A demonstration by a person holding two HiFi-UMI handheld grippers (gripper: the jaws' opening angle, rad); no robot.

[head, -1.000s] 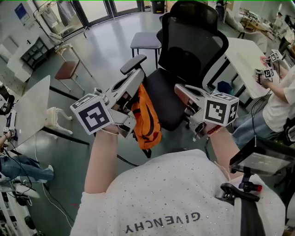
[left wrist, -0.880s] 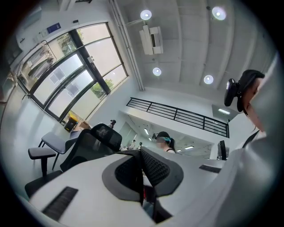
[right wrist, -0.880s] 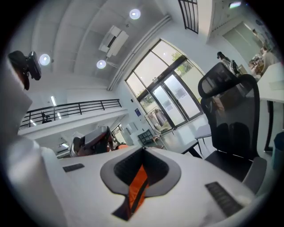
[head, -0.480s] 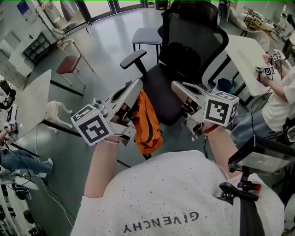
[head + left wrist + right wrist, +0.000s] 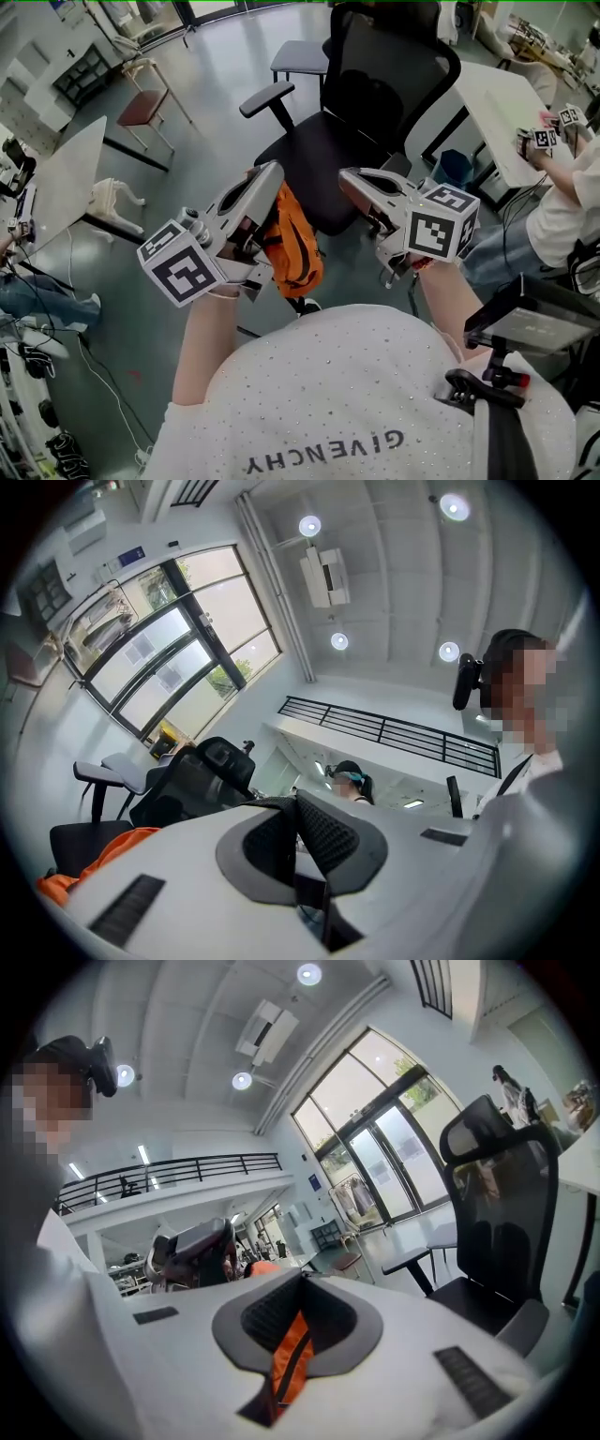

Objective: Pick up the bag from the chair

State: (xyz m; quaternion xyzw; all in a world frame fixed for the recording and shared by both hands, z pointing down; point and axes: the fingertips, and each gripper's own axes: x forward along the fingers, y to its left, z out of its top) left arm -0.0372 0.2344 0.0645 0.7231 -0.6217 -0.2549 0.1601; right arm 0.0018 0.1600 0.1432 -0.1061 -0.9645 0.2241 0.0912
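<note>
Bag (image 5: 298, 246), orange, hangs clear of the chair (image 5: 323, 164), directly below the left claw (image 5: 270, 176), which is pressed together at the bag's top. Right claw (image 5: 349, 178), just beside it, pinches the bag's orange strap (image 5: 289, 1358).

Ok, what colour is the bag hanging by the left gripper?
The bag is orange with black trim, clearest in the head view.

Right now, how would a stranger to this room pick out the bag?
Start at the black mesh office chair in mid-room. In front of its seat, the bag hangs beside the left tongs, clear of the floor. It alone is bright orange with black straps.
</note>
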